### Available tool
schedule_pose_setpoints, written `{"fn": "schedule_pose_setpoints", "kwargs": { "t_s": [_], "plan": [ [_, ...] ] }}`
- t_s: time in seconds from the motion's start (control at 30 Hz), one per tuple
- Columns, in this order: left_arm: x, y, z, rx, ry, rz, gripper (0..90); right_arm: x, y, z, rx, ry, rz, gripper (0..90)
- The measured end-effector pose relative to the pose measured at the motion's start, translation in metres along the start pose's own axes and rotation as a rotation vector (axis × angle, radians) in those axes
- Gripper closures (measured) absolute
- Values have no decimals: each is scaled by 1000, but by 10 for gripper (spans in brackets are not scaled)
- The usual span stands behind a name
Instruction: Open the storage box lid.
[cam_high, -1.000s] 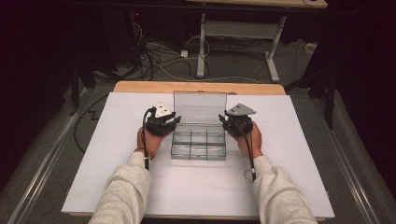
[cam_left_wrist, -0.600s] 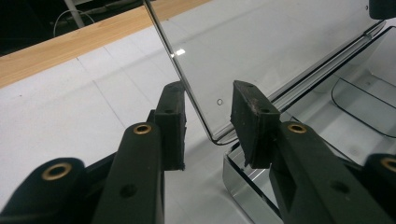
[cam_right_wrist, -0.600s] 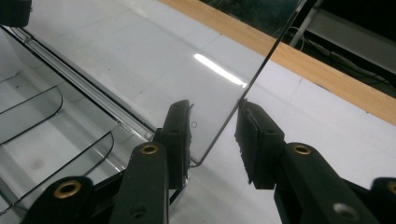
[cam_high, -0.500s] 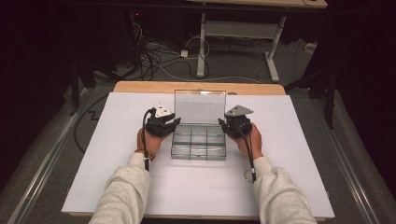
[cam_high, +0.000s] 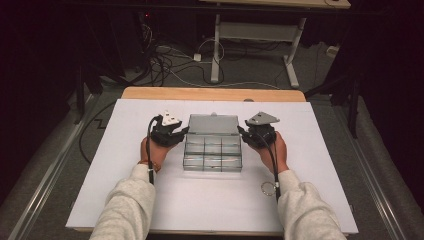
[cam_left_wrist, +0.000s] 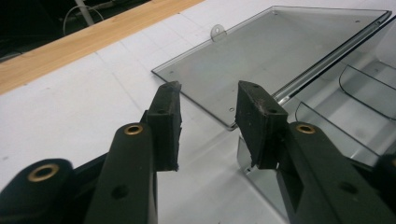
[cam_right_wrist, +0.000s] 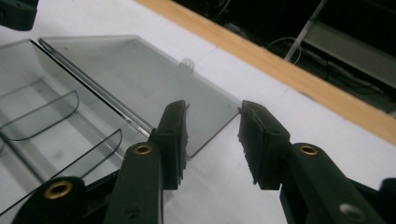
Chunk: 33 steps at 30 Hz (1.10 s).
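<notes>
floor (cam_high: 350, 125): grey carpet | cables (cam_high: 170, 65) | white desk frame (cam_high: 250, 35)

I see a wooden bench (cam_high: 210, 93) covered by a white sheet (cam_high: 100, 170), and on that sheet lie a clear compartment box (cam_high: 212, 152), its lid (cam_high: 212, 124) folded open flat, and a small metal ring (cam_high: 267, 188).

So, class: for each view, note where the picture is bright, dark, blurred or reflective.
High view: white table cover brightly lit, surrounding floor dark. Left gripper view: near arm of the left claw blurred, clear box lid sharp with faint sheen. Right gripper view: lid slightly reflective, background dim.
</notes>
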<state>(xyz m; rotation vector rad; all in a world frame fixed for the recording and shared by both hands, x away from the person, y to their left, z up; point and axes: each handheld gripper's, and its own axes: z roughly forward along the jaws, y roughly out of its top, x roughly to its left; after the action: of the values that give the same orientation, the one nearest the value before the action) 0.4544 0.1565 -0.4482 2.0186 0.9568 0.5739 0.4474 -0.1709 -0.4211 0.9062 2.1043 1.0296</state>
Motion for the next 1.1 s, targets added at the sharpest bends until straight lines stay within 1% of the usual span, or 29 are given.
{"fn": "schedule_pose_setpoints", "kwargs": {
  "t_s": [0.1, 0.17, 0.2, 0.23, 0.27, 0.3, 0.33, 0.4, 0.43, 0.47, 0.57, 0.6, 0.67, 0.7, 0.73, 0.77, 0.8, 0.87, 0.9, 0.93, 0.97, 1.03, 1.07, 1.1],
  "plan": [
    [2, -2, -14, -19, -2, 14, 548, -4, 0, -19, -32, 11, 0, 591],
    [2, -3, -24, -15, -15, 45, 508, -6, -3, -31, -39, 17, -7, 575],
    [2, -5, -29, -17, -16, 64, 504, -6, -5, -37, -42, 26, -13, 562],
    [2, -7, -35, -16, -14, 79, 476, -6, -7, -43, -43, 31, -23, 539],
    [2, -10, -40, -20, -14, 87, 473, -6, -10, -49, -39, 39, -28, 520],
    [2, -14, -45, -27, -15, 88, 471, -6, -13, -54, -39, 51, -32, 507],
    [2, -17, -50, -27, -17, 90, 442, -6, -17, -59, -31, 59, -38, 488],
    [1, -25, -57, -27, -27, 95, 421, -7, -24, -68, -13, 71, -46, 458],
    [-1, -29, -61, -32, -36, 95, 376, -8, -29, -72, -9, 81, -42, 458],
    [-3, -33, -65, -39, -41, 102, 356, -8, -33, -76, -2, 85, -37, 456],
    [-11, -47, -75, -51, -51, 131, 302, -9, -47, -90, -2, 78, -43, 439],
    [-14, -52, -79, -60, -48, 141, 298, -9, -53, -95, -8, 74, -29, 427],
    [-20, -60, -84, -68, -42, 150, 253, -11, -63, -105, -20, 76, -10, 399],
    [-22, -64, -87, -64, -35, 163, 251, -12, -67, -110, -18, 72, -5, 384],
    [-24, -66, -89, -66, -22, 187, 245, -13, -71, -114, -13, 73, 0, 368],
    [-26, -69, -92, -64, -20, 192, 221, -14, -74, -119, -11, 75, -2, 359],
    [-28, -73, -94, -63, -36, 178, 215, -15, -77, -125, -16, 72, 5, 350],
    [-31, -80, -101, -76, -35, 193, 214, -15, -85, -134, -13, 72, 26, 330],
    [-33, -83, -104, -70, -45, 182, 214, -15, -90, -137, -4, 74, 30, 323],
    [-34, -86, -107, -80, -43, 187, 213, -14, -95, -140, 11, 73, 32, 317],
    [-35, -89, -110, -83, -43, 183, 213, -14, -100, -142, 26, 77, 31, 314],
    [-39, -96, -116, -71, -45, 181, 213, -12, -110, -143, 66, 93, 43, 300],
    [-40, -98, -119, -80, -46, 184, 213, -11, -115, -144, 85, 91, 40, 300],
    [-42, -102, -122, -78, -55, 168, 213, -10, -119, -145, 100, 89, 40, 300]
  ]
}}
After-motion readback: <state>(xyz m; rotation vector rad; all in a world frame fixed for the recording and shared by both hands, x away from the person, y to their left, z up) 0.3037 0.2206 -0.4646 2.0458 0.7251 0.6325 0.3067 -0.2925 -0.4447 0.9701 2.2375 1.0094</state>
